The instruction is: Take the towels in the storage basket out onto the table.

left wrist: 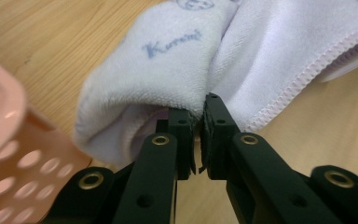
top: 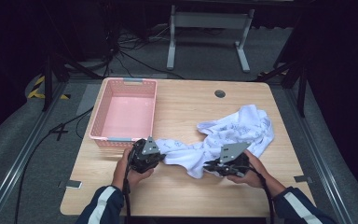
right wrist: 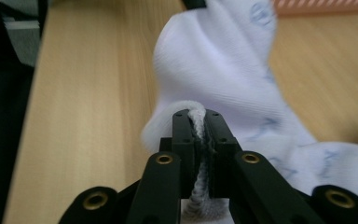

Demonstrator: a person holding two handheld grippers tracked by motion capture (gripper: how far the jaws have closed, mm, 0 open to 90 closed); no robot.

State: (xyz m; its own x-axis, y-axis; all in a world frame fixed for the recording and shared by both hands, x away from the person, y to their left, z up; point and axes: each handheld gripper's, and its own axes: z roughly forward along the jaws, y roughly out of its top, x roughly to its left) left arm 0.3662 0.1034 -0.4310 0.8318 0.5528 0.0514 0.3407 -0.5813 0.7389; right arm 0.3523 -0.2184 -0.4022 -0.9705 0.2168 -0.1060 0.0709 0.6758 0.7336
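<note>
- We had the left gripper (left wrist: 196,122) pressed together on a fold of the white towel (top: 223,137), its jaws nipping the terry edge just beside the pink basket (top: 98,122).
- We had the right gripper (right wrist: 198,122) pinching the same towel too, with a thick roll of cloth squeezed between its jaws at the near edge.
- In the high view the left gripper (top: 145,153) and the right gripper (top: 227,163) sat well apart, each at one end of the towel's near side, so we judged the step in hand to be the taking of two grips (a start on spreading or folding, as far as we could tell).
- The next move, we reckoned, called for lifting both ends together and drawing them apart evenly, without letting the cloth slip.
- The towel lay rumpled on the wooden table (top: 177,191), bunched toward the far right, printed with faint blue lettering, soft and limp.
</note>
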